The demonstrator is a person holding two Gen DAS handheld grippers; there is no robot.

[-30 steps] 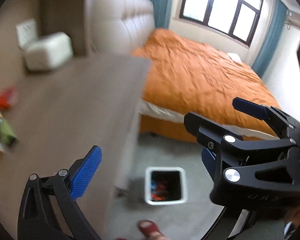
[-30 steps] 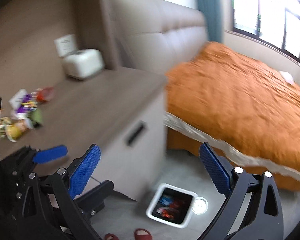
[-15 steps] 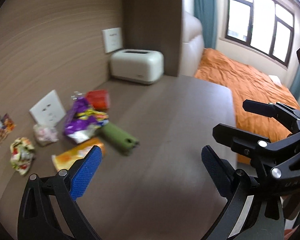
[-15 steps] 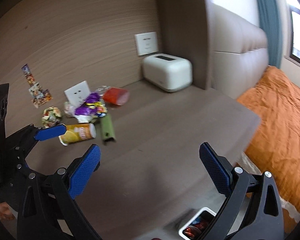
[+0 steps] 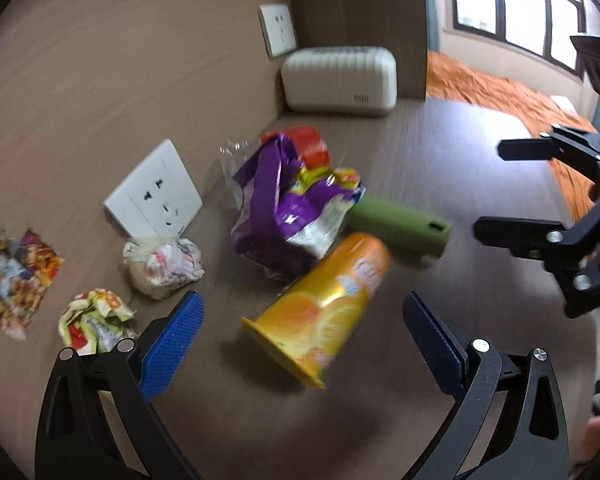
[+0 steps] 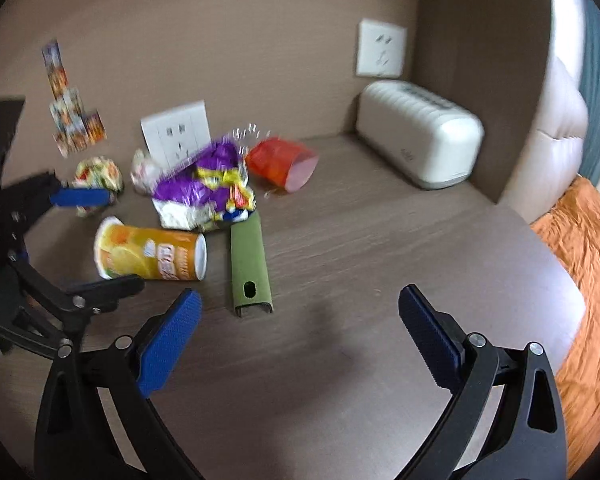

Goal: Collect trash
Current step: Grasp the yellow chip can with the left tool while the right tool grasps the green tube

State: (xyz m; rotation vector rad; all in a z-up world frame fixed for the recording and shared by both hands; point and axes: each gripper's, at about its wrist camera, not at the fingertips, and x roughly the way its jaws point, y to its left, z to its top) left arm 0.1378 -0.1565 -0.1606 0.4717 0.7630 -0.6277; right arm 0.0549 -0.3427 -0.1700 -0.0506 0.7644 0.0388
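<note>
Both wrist views look down over the bench (image 5: 420, 152) toward the wall. Left view sits closer, orange can (image 5: 324, 304) at 12 o'clock. Right view, farther back, has the same can (image 6: 152, 254) at 10 o'clock.

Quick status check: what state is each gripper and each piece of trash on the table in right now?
Left gripper: open, empty.
Right gripper: open, empty.
Orange can: lying on its side.
Green tube: lying flat.
Purple bag: crumpled.
Red cup: tipped over.
Paper wads: balled up.

right gripper (image 6: 300, 336) hangs wide open over the tabletop (image 6: 360, 280) — green sleeve (image 6: 249, 264) just ahead.
</note>
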